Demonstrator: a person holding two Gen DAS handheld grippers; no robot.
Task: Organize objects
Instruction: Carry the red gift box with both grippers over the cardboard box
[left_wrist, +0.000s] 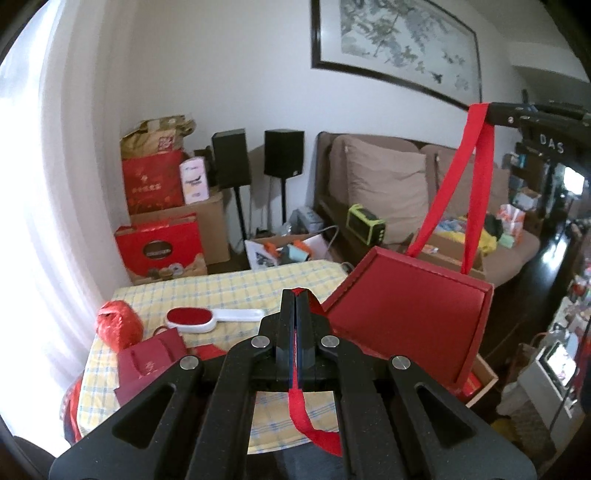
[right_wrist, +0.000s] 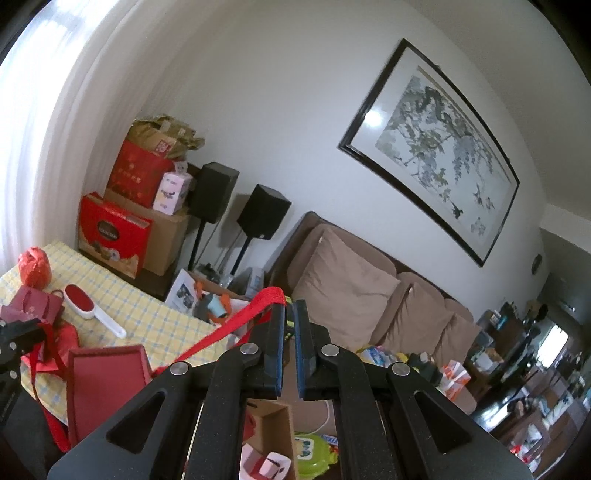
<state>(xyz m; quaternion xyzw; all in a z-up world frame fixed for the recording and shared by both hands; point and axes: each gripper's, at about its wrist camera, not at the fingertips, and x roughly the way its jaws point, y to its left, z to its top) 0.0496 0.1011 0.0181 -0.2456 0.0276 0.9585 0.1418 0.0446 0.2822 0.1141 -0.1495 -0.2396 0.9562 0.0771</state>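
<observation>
Two grippers were clenched at this moment, each on a red ribbon handle of one flat red box. The left gripper was closed tight on a ribbon that ran between its fingers and hung down below them. The right gripper was pinched on the other ribbon, which stretched away to its lower left toward the box. The box was hung tilted just ahead and to the right of the left gripper, above the checked tablecloth and apart from it. A lint brush, a maroon paper bag and a red plastic bundle were left lying ahead and to the left. For the lift to be done well, both ribbons would best be kept taut and raised evenly, so that the box was not swung into the bag nearby.
</observation>
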